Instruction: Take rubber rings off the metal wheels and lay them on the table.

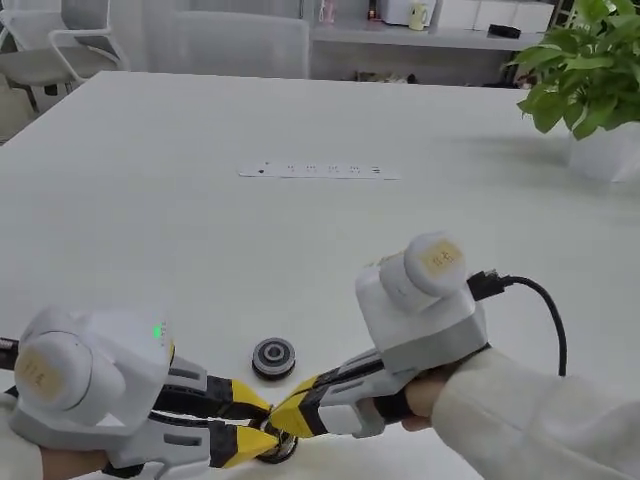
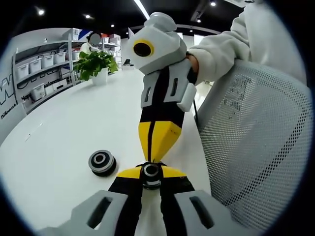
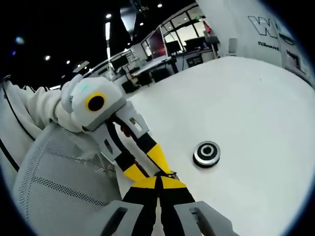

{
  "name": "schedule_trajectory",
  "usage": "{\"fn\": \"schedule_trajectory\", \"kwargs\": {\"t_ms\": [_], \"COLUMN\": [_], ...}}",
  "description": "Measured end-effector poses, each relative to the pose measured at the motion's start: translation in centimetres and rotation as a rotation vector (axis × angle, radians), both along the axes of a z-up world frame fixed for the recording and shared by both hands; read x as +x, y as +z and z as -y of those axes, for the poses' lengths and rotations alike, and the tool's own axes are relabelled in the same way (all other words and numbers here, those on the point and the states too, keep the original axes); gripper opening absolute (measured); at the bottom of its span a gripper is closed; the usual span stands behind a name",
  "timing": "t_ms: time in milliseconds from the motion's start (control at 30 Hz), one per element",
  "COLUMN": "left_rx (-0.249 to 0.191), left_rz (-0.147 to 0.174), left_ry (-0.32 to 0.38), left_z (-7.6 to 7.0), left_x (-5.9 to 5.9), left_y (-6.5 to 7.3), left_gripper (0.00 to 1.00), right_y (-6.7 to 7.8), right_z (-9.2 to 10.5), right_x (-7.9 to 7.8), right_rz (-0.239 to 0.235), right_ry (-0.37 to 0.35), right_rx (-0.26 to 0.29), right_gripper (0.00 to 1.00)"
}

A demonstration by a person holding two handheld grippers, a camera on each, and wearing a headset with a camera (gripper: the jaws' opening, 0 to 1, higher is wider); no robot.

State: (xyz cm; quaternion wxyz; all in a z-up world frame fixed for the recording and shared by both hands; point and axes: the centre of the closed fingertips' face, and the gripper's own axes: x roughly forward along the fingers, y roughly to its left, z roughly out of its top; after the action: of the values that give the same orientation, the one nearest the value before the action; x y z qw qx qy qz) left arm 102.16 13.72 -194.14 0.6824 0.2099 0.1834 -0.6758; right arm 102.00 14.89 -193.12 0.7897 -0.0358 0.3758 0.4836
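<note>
Left gripper [image 2: 151,170] clenched on wheel [image 2: 151,177]; right gripper [image 3: 160,176], pinched closed, meets that wheel's rim head-on from directly opposite

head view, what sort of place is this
Probably an office or lab meeting room: a large white table with a power strip on it, a potted plant, and shelves of storage bins along the wall.

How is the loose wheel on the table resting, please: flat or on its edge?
Flat. The wheel lies on the table with its round face and centre hole turned up.
</note>
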Motion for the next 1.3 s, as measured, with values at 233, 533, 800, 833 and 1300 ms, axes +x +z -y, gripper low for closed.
{"fn": "schedule_trajectory", "kwargs": {"t_ms": [233,533,800,833,1300], "left_rx": [0.049,0.001,0.010,0.013,0.081], "left_rz": [-0.022,-0.110,-0.053,-0.048,-0.046], "left_ry": [0.007,0.011,-0.014,-0.011,0.053], "left_z": [0.0,-1.1,-3.3,-3.6,-9.2], "left_x": [0.1,-0.4,-0.8,-0.8,-1.1], "left_y": [0.1,2.8,5.0,5.2,6.2], "left_gripper": [0.08,0.26,0.55,0.59,0.76], "right_y": [0.0,0.8,1.7,1.7,1.2], "right_z": [-0.1,0.0,-0.9,-1.0,-4.1], "right_x": [-0.1,0.4,0.6,0.6,0.0], "right_rz": [-0.027,-0.017,-0.006,-0.003,-0.007], "right_ry": [-0.021,-0.055,-0.059,-0.055,0.033], "right_rx": [0.031,0.065,0.106,0.106,0.105], "right_gripper": [0.00,0.00,0.00,0.00,0.00]}}
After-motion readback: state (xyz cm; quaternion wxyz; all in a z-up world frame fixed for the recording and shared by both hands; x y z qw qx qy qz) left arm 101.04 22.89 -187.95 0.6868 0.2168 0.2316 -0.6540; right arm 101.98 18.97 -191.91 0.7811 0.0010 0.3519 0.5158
